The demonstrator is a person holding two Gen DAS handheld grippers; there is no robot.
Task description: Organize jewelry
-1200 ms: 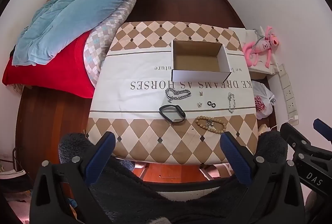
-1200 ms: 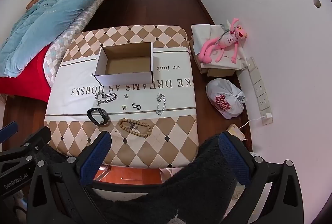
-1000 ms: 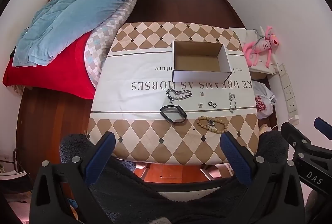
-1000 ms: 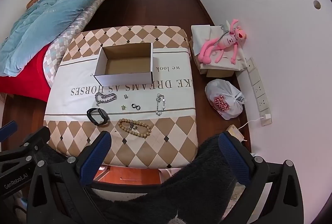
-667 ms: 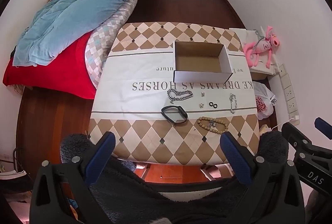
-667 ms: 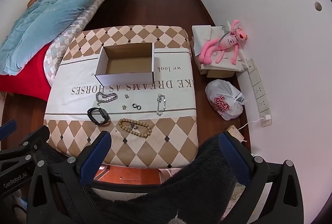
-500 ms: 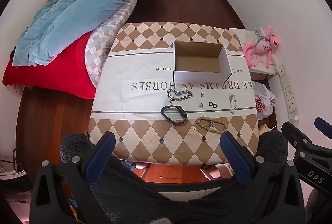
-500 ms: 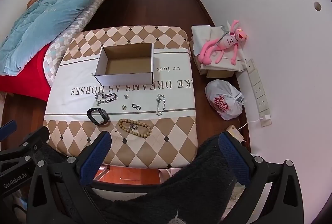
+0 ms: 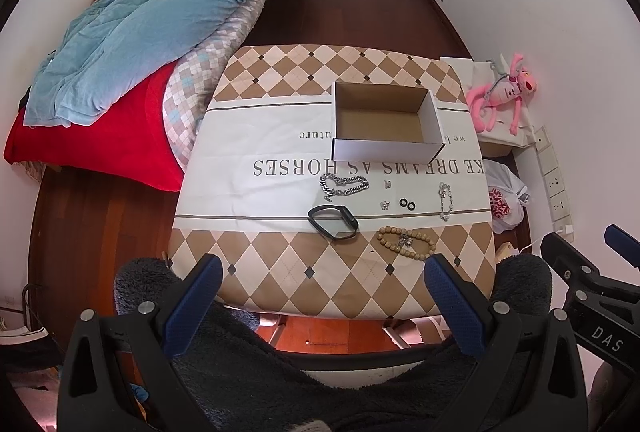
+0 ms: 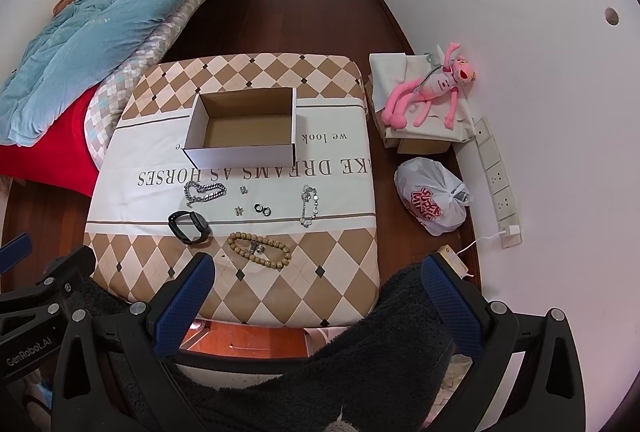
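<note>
An empty white cardboard box (image 9: 386, 126) (image 10: 244, 130) stands on the table with a chequered cloth (image 9: 280, 264) (image 10: 340, 272). In front of it lie a chunky silver chain (image 9: 344, 187) (image 10: 205, 191), a black band (image 9: 333, 222) (image 10: 189, 226), a wooden bead bracelet (image 9: 406, 242) (image 10: 259, 250), a thin silver bracelet (image 9: 445, 201) (image 10: 309, 205), two black rings (image 9: 407, 204) (image 10: 262, 208) and small earrings (image 9: 387, 185) (image 10: 243, 189). My left gripper (image 9: 322, 290) and right gripper (image 10: 318, 290) hang open and empty, high above the table's near edge.
A bed with a blue quilt (image 9: 152, 12) and red sheet lies to the left. On the right, by the wall, a pink plush toy (image 10: 434, 92) sits on a box above a white plastic bag (image 10: 434, 202). A dark fleece garment (image 9: 320, 372) fills the foreground.
</note>
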